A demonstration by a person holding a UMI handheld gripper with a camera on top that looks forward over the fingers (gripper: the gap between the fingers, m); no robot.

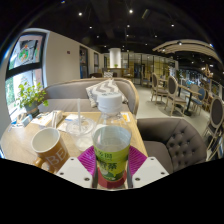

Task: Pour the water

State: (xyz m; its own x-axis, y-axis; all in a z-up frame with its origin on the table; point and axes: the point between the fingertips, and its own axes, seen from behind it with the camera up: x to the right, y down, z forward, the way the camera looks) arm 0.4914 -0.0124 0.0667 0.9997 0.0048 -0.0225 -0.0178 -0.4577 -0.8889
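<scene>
Clear glossy plastic bottle (green paper-like label), glazed ceramic mug, smooth pale wooden table.

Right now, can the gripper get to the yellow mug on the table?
Probably yes. The gripper is shut on the bottle, and the mug stands just beside it on the table, nothing between them. Grabbing the mug itself would mean letting the bottle go first.

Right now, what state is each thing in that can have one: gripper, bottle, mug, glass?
gripper: shut on the bottle, one pad at each side.
bottle: upright, held between the fingers, cap on, green label facing the camera.
mug: upright on the table, beside the bottle; contents cannot be told.
glass: upright on the table beyond the mug; fill level cannot be told.
</scene>
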